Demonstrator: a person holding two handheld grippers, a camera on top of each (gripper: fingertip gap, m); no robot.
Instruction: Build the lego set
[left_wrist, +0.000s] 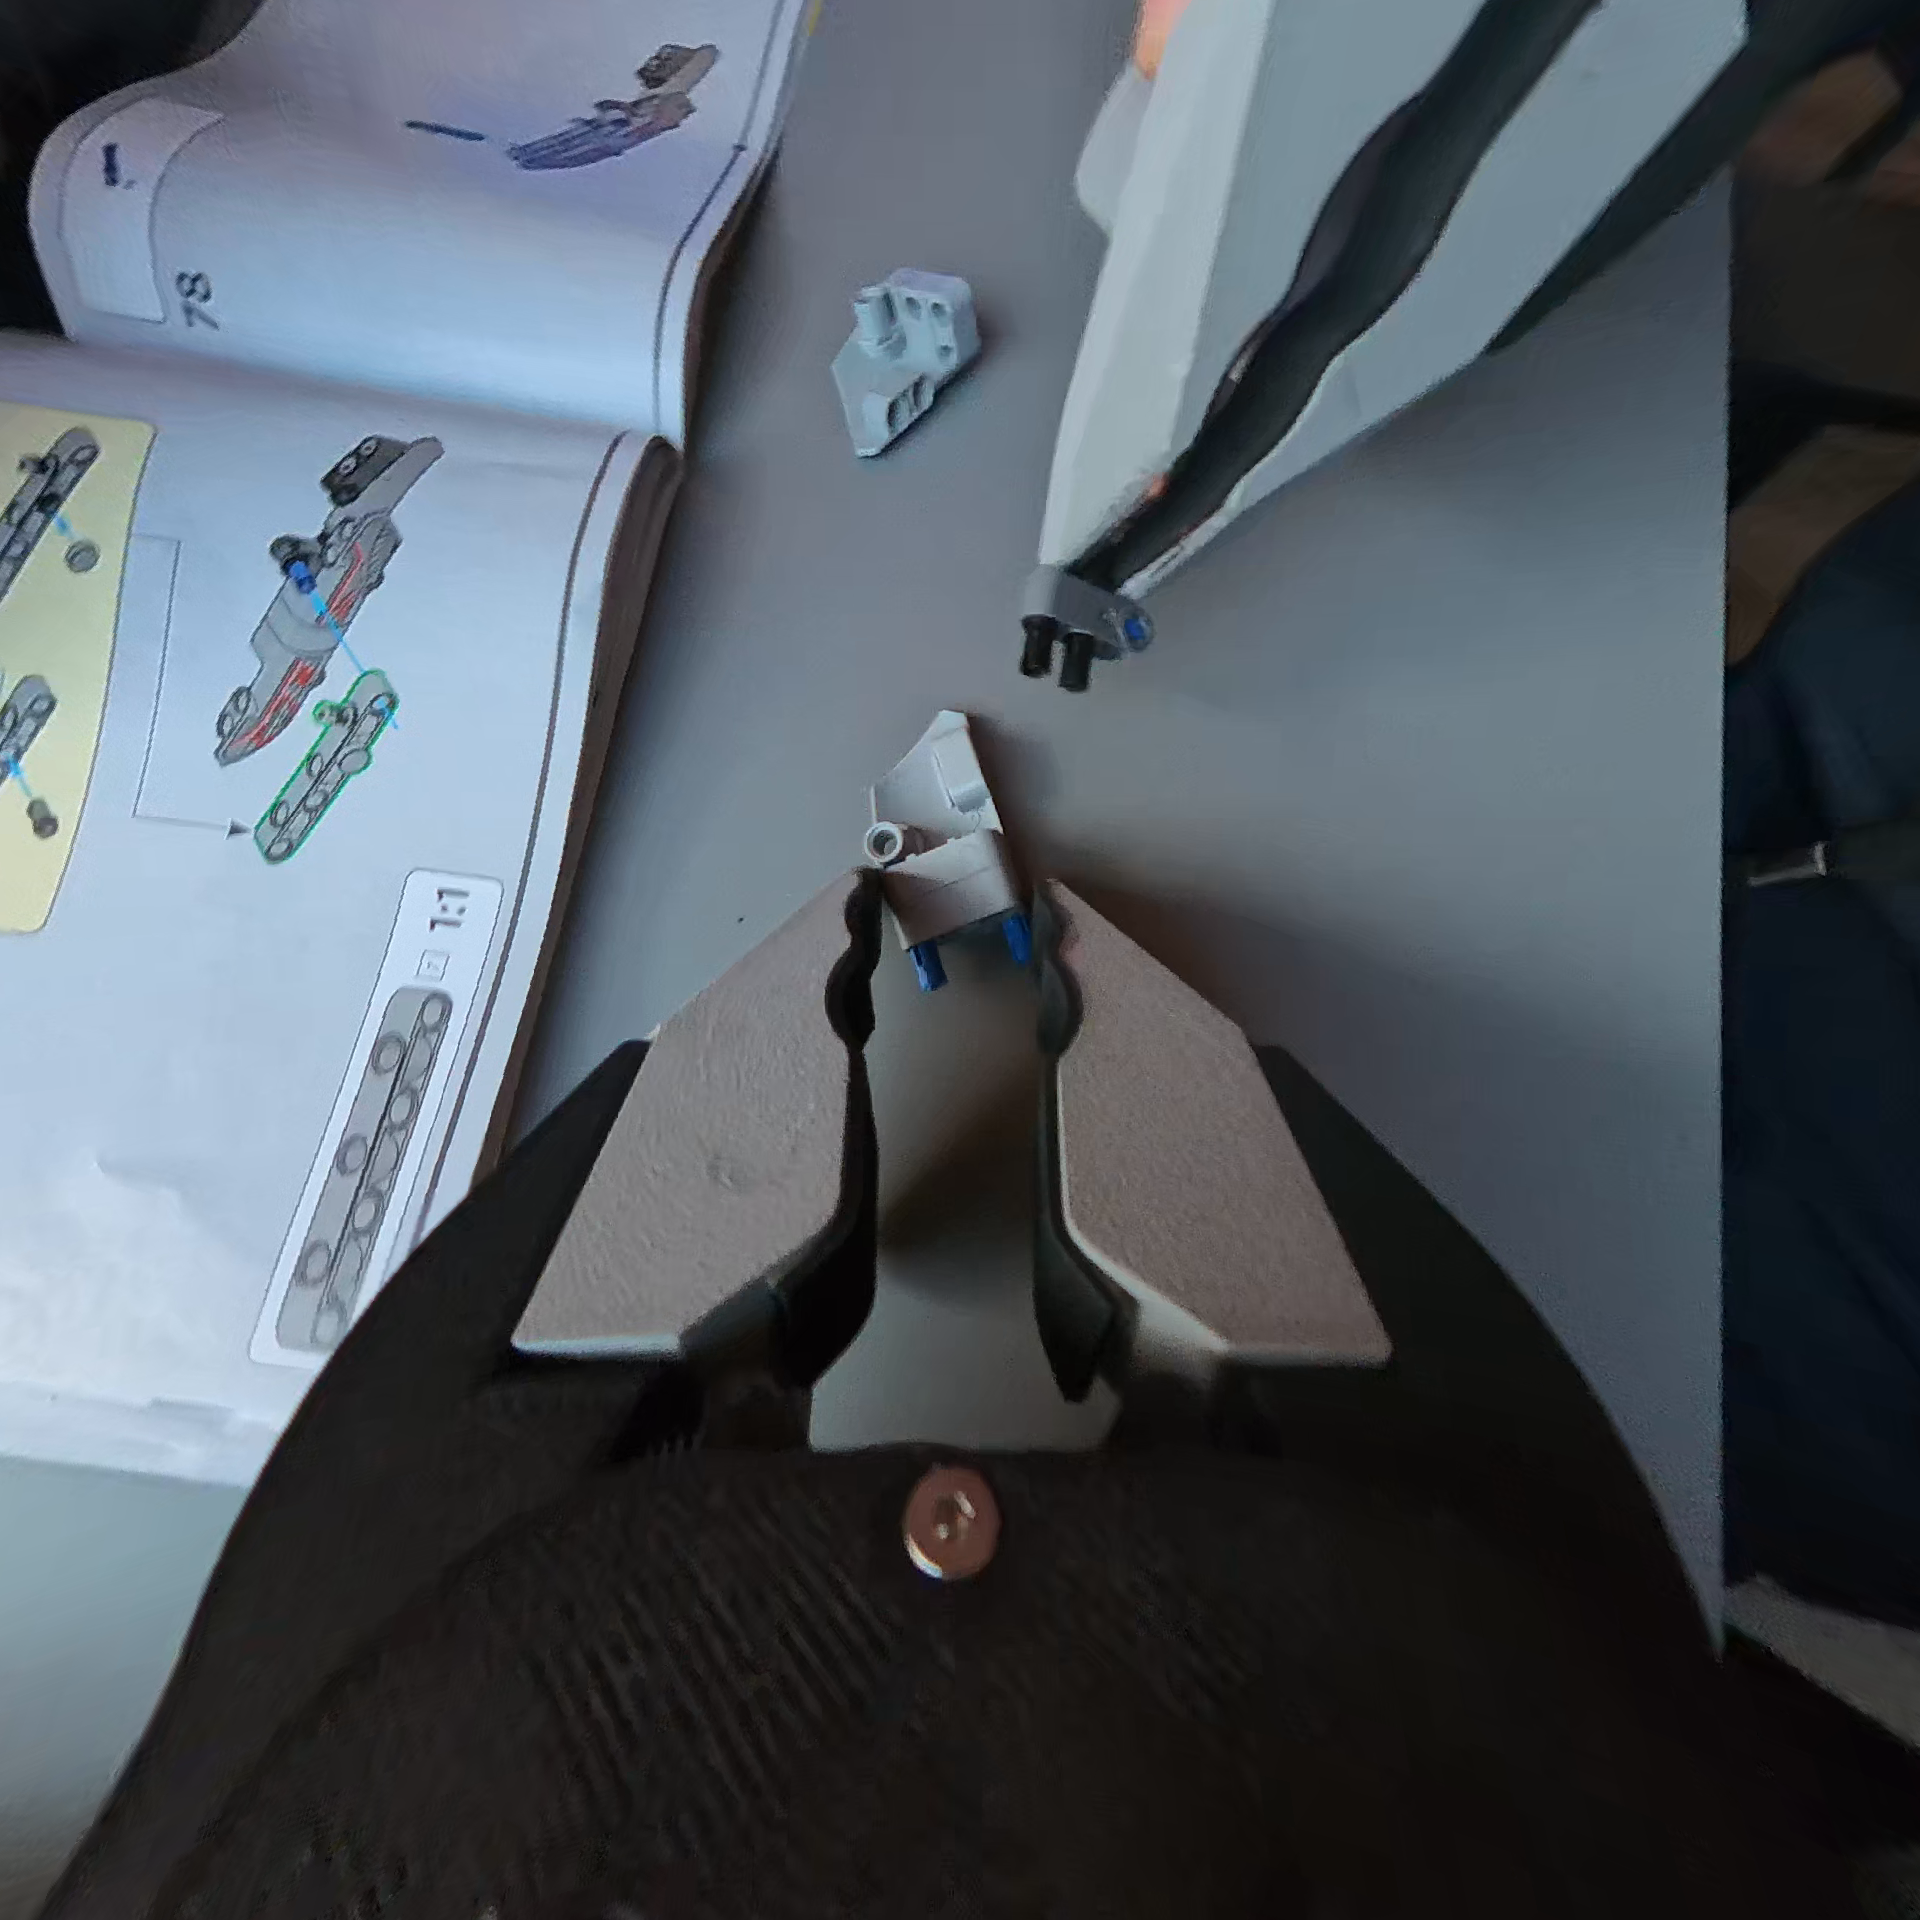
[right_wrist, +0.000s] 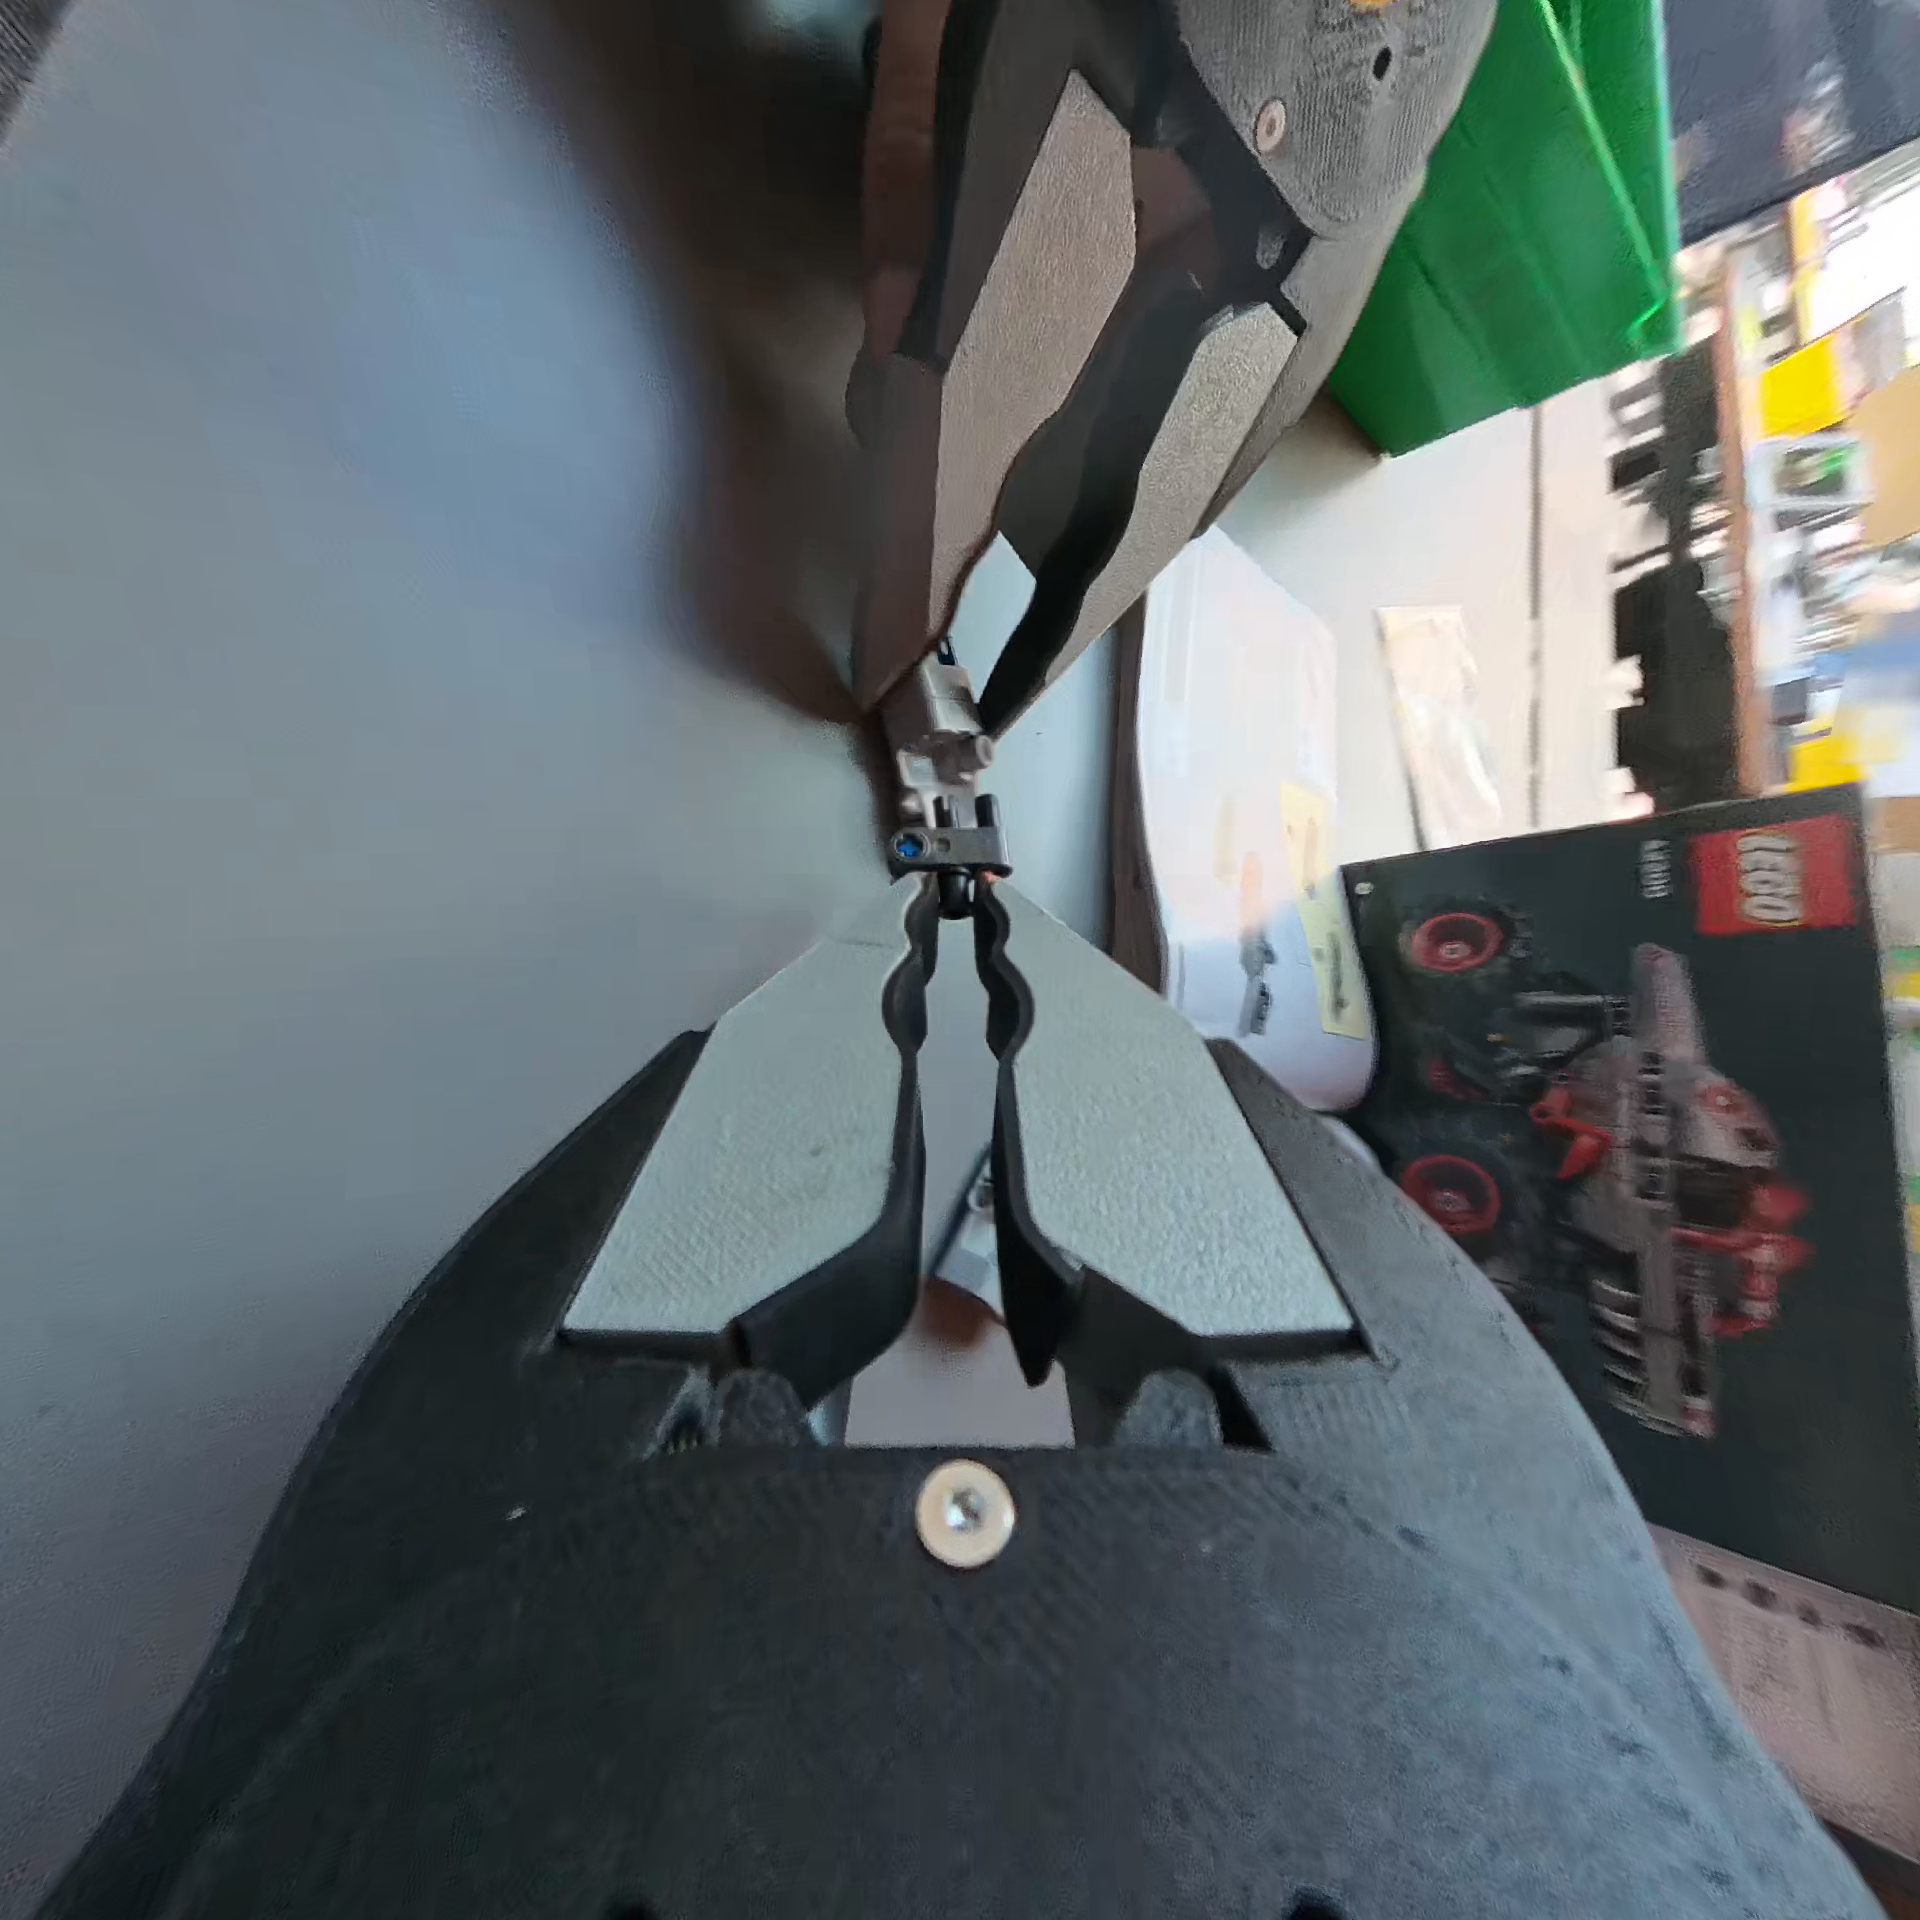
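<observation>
Pinching a grey subassembly at its tips, the left gripper faces the right gripper, clamped on a black connector.

Each gripper has a black, ribbed 3D-printed body. The left gripper and right gripper carry two grey, textured wedge-shaped fingers lined with wavy black pads. One silver screw sits centrally.

Both hand-held grippers clamp small parts, tips nearly meeting.
</observation>
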